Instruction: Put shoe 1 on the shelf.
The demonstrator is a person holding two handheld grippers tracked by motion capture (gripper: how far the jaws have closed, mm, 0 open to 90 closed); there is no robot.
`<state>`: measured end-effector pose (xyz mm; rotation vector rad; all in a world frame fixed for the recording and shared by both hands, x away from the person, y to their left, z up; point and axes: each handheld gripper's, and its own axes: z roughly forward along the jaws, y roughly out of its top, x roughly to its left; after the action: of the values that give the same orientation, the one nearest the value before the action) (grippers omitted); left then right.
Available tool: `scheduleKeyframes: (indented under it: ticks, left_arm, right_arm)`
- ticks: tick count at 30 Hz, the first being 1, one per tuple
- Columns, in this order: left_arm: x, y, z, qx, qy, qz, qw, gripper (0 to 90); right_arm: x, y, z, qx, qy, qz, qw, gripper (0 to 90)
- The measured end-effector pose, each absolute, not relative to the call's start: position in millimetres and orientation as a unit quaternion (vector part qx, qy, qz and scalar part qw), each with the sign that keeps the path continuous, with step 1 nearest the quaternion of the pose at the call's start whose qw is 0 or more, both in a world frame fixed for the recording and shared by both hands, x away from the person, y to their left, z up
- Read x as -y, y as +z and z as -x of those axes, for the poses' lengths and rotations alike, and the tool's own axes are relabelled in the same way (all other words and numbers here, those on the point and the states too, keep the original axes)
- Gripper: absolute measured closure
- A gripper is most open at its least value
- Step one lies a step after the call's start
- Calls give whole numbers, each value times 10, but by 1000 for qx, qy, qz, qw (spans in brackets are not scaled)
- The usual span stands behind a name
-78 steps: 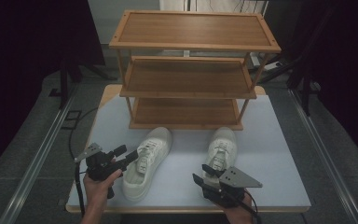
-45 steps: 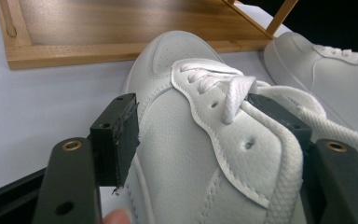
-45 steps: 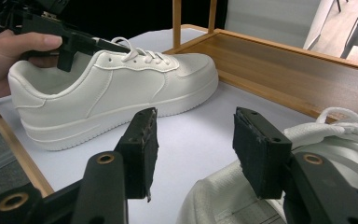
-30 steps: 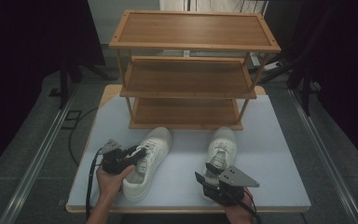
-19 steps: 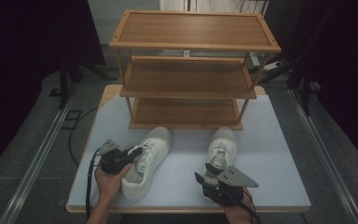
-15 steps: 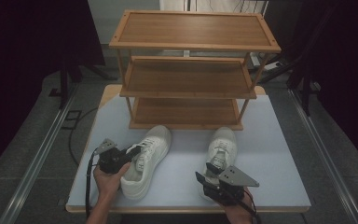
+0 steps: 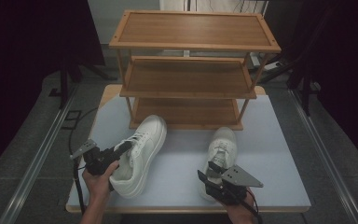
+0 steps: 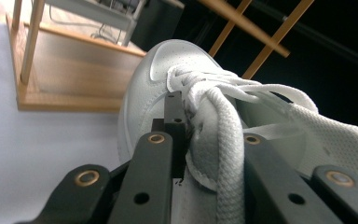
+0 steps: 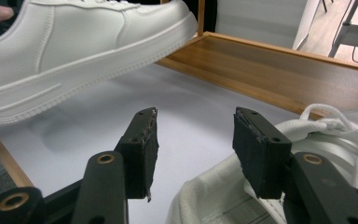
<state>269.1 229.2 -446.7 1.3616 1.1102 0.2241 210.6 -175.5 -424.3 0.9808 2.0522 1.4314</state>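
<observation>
1. The left gripper [image 7: 121, 150], held in the person's left hand [image 7: 98, 179] at the near left of the table, has its jaws clamped on the tongue and laces of the left white sneaker [image 7: 137, 156]. The jaws have just been closing, and in the left gripper view the lace bundle [image 8: 223, 140] sits squeezed between them.
2. That left sneaker is tilted: in the right gripper view its sole [image 9: 84, 70] hangs clear of the table [image 9: 121, 126], toe higher than heel, with a soft shadow beneath.
3. The right gripper [image 7: 214, 171], in the person's right hand [image 7: 240, 212] at the near right, has its jaws parted to a moderate width with nothing pressed between the pads. In the right gripper view one pad [image 9: 261, 149] stands just above the heel collar of the right white sneaker [image 9: 242, 200]; whether it touches the collar cannot be told.
4. The right sneaker [image 7: 223, 151] lies flat on the pale blue-grey table top [image 7: 270, 154], toe pointing away from the person, well apart from the left sneaker.
5. Farther back stands a three-tier wooden shoe rack [image 7: 191, 70]. Its bottom shelf [image 7: 186, 112], middle shelf [image 7: 186, 79] and top shelf [image 7: 191, 28] hold nothing. Both sneaker toes lie near the rack's front edge.
6. Beyond the table are grey floor, metal rails [image 7: 37, 158] on both sides and dark curtains.
</observation>
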Motion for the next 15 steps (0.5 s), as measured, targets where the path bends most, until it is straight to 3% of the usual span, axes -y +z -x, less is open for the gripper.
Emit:
scheduleKeyframes:
  ticks: [15]
  left_arm:
    - [-2302, -4153, -2491, -454, 117, -580, 666, 813]
  right_arm:
    - [1782, -4212, -2091, -736, 531, -351, 230, 501]
